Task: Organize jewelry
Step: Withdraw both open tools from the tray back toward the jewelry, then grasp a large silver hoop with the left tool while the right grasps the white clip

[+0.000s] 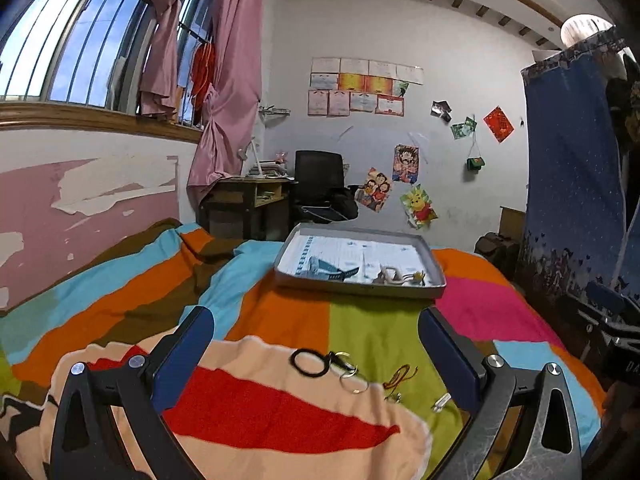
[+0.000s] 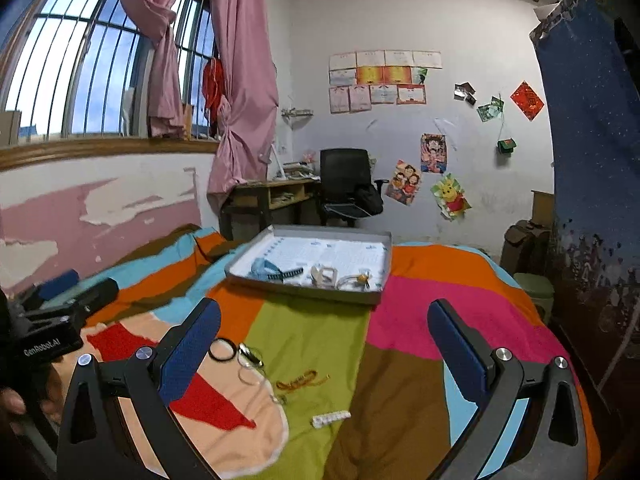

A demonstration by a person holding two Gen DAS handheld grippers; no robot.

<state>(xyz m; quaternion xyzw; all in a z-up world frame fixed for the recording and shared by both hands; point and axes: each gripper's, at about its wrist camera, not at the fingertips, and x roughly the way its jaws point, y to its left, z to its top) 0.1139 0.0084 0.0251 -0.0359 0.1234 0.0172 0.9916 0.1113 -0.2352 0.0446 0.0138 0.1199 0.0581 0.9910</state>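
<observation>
A grey shallow box (image 1: 362, 290) (image 2: 304, 289) lies on the striped bed cover and holds a blue band (image 2: 264, 266), a dark comb-like clip, a beige piece and a gold-tipped piece (image 2: 360, 279). Loose on the cover nearer me lie a black ring (image 1: 309, 363) (image 2: 223, 350), metal rings (image 1: 352, 378) (image 2: 250, 364), an orange-red cord (image 1: 400, 376) (image 2: 300, 380) and a white beaded piece (image 2: 331, 419) (image 1: 440, 403). My left gripper (image 1: 316, 344) is open and empty above the loose pieces. My right gripper (image 2: 324, 336) is open and empty to their right.
The bed cover (image 1: 360, 332) has bright stripes. A desk (image 1: 248, 196) and black chair (image 1: 320, 184) stand beyond the bed's far end. A peeling pink wall (image 1: 80, 208) runs along the left, a blue curtain (image 1: 572, 168) on the right.
</observation>
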